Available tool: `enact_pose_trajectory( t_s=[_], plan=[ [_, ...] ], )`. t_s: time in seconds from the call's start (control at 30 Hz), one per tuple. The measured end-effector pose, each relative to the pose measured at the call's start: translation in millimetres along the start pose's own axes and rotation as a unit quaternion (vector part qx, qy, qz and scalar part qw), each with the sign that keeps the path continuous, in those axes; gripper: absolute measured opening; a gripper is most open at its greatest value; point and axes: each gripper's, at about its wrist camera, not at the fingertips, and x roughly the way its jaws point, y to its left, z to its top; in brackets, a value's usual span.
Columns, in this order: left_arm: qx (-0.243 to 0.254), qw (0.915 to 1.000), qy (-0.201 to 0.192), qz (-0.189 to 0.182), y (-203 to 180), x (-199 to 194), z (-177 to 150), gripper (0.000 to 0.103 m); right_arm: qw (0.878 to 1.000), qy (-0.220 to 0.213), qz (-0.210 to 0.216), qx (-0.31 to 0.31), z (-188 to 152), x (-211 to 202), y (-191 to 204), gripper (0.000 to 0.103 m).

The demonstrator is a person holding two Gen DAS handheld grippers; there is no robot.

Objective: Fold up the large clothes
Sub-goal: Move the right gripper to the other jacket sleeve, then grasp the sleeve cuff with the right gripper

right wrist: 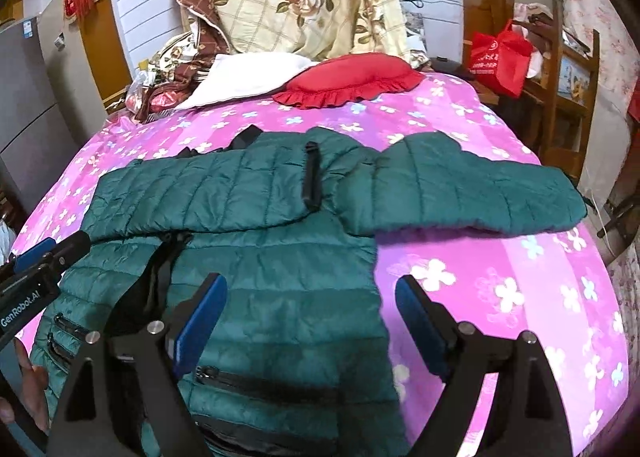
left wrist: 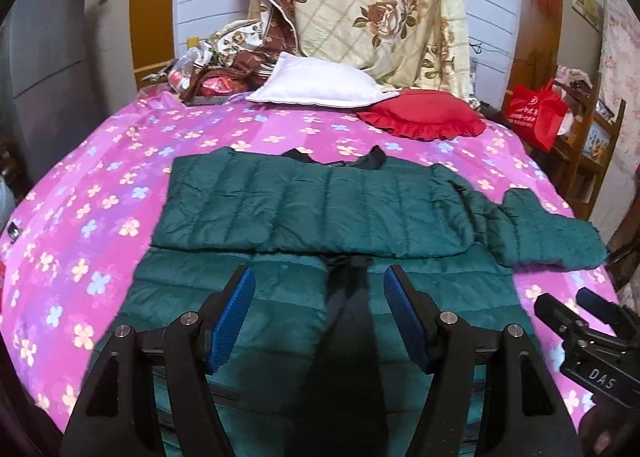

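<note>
1. Left gripper (left wrist: pixel 319 289): jaws spread wide, released, nothing between the blue pads (left wrist: pixel 236 313). It hovers over the jacket's lower front, right above the dark zipper line.
2. Right gripper (right wrist: pixel 311 299): also released, jaws wide apart and empty. Left pad sits over the jacket's edge, right pad over bare bedspread. It also shows in the left wrist view at 4 o'clock (left wrist: pixel 576 307).
3. Green puffer jacket (right wrist: pixel 256 257) lies flat on the bed, hem toward the cameras. One sleeve is folded across the chest (black zip pull on top of it); the other sleeve (right wrist: pixel 460 193) sticks out toward 2 o'clock on the bedspread.
4. Pink floral bedspread (right wrist: pixel 500 269) surrounds the jacket on all sides.
5. Behind the jacket at 12 o'clock: red frilled cushion (right wrist: pixel 348 79), with a white pillow (left wrist: pixel 316 85) just beside it, touching.
6. Further back at 12: cream rose-print quilt (left wrist: pixel 368 5) draped up against the wall.
7. At 2 o'clock, off the bed: red bag (right wrist: pixel 498 57) on a wooden shelf.
</note>
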Motion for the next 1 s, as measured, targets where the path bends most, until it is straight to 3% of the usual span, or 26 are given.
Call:
enact_pose_trajectory(
  t_s=[0.33,1.0],
  plan=[
    [-0.009,0.9994,0.014,-0.029,-15.7,6.4,-1.0,0.049,1.000,-0.005,-0.020,0.008,-0.3,-4.0,-24.5,0.089],
    [0.003,0.9997,0.019,-0.018,-23.5,22.3,3.2,0.049,0.994,-0.011,-0.085,0.072,21.7,16.2,-120.2,0.089]
  ],
)
